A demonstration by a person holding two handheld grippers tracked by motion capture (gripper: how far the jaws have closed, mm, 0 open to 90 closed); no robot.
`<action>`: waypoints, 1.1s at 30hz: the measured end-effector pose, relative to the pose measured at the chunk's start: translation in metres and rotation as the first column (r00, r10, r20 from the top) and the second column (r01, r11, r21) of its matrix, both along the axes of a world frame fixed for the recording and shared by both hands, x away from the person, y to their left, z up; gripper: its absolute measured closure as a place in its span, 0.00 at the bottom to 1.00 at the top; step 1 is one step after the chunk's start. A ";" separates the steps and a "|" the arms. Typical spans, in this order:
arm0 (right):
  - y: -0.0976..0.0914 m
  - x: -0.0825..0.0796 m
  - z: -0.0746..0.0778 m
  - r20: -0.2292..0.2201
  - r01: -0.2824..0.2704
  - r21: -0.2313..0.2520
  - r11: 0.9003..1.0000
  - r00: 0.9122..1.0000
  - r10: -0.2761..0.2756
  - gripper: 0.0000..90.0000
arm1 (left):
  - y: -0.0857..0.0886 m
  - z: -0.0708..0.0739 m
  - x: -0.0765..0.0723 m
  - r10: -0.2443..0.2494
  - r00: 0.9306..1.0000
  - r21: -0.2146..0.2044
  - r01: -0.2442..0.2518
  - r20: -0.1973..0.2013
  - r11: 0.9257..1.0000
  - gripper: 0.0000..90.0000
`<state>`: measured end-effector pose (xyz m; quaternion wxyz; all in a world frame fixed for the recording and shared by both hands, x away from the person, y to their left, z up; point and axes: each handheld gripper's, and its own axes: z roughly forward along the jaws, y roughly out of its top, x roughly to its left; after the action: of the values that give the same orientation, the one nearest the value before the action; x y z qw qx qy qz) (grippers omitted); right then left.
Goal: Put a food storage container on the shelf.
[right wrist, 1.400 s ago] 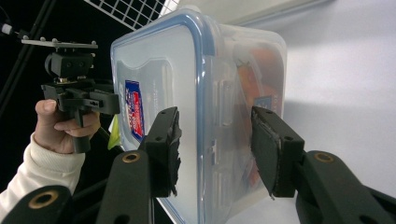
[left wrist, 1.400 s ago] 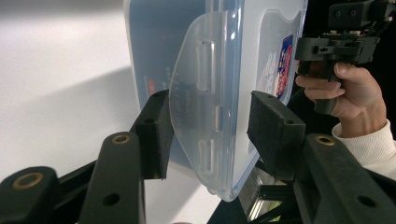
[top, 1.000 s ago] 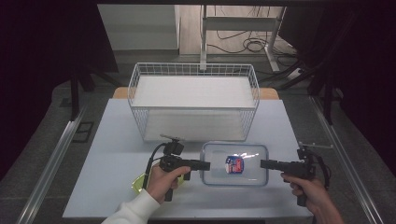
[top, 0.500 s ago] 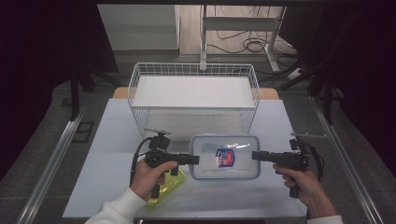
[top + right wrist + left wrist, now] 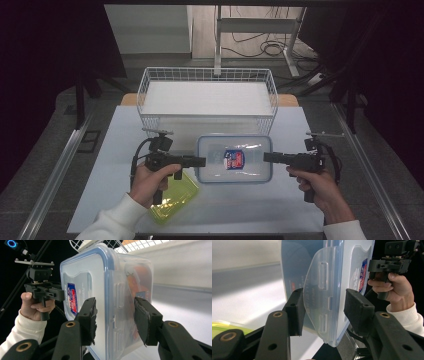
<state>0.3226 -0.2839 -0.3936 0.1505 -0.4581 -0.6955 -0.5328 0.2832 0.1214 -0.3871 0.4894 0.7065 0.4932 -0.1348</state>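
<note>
A clear plastic box [image 5: 250,170] with a blue-rimmed lid and a red and blue label hangs level between my two grippers, just in front of the wire basket. My left gripper [image 5: 202,161] is shut on the box's left end, its pads either side of the latch flap [image 5: 322,290]. My right gripper [image 5: 266,157] is shut on the right end, one pad on the lid and one on the underside [image 5: 120,302]. Something orange shows through the box wall [image 5: 140,277].
A white wire basket [image 5: 207,71] stands at the back of the pale table [image 5: 95,190]. A yellow-green lidded tub [image 5: 176,199] lies on the table under my left hand. A metal rail [image 5: 55,175] runs along the left side.
Both hands have carried the box up and away from the front edge toward the basket, and a little left. The yellow-green tub now shows more below my left hand.
</note>
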 end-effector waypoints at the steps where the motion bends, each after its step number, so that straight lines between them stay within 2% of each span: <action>1: 0.001 0.001 0.002 0.004 -0.001 0.001 1.000 1.000 0.001 0.60 | 0.001 0.002 0.001 0.000 1.000 0.000 0.000 0.003 1.000 0.57; 14: 0.016 0.016 0.025 0.026 -0.016 0.017 1.000 1.000 0.015 0.60 | 0.018 0.029 0.011 0.025 0.998 -0.020 -0.024 0.051 1.000 0.58; 23: 0.026 0.029 0.040 0.041 -0.017 -0.005 1.000 0.999 0.017 0.60 | 0.026 0.035 0.023 0.029 0.998 -0.035 -0.027 0.063 0.999 0.58; 33: 0.036 0.050 0.064 0.061 -0.012 -0.028 1.000 0.998 0.014 0.60 | 0.036 0.048 0.044 0.029 0.996 -0.054 -0.025 0.081 0.998 0.58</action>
<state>0.3725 -0.2477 -0.3300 0.1263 -0.4390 -0.7101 -0.5358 0.3269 0.1574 -0.3389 0.5295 0.6914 0.4785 -0.1120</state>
